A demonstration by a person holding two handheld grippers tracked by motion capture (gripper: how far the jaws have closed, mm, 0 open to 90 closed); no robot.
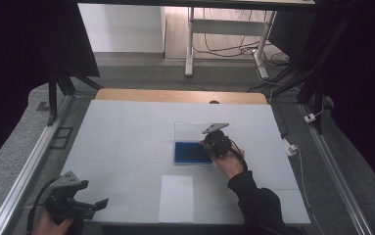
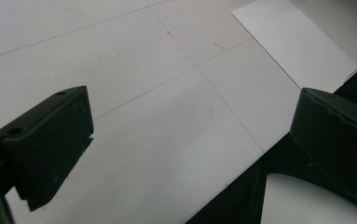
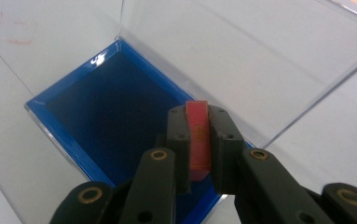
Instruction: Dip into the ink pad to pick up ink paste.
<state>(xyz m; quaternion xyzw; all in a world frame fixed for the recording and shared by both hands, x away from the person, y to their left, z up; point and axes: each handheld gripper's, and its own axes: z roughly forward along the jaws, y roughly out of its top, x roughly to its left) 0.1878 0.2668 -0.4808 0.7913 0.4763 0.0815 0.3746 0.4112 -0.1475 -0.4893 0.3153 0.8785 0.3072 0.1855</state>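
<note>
Left side: the left gripper (image 1: pixel 84 198) is held at the near left corner of the white surface (image 1: pixel 126 142), low over its edge. In the left gripper view its two black fingers (image 2: pixel 50 140) stand wide apart with nothing between them; bare surface and its thin seam lines show in the gap.

Centre: a white sheet of paper (image 1: pixel 176 198) lies flat at the near edge of the surface, well apart from both grippers. In the left gripper view the same sheet (image 2: pixel 292 42) appears at the upper right, beyond the fingers.

Right of centre: a blue-lined case (image 1: pixel 191 152) lies open on the surface, with its clear lid (image 1: pixel 190 128) raised on the far side. The right gripper (image 1: pixel 209 146) sits over the right end of this case, a hand (image 1: pixel 230 164) behind it.

In the right gripper view the fingers (image 3: pixel 178 135) are closed on a small flat red piece (image 3: pixel 198 140), one finger on each broad face. The piece stands on edge, its top just clear of the fingertips and its lower end showing beneath them. It is held above the near right part of the dark blue lining (image 3: pixel 115 112), just inside the blue rim (image 3: pixel 69 149). Whether it touches the lining cannot be told.
</note>
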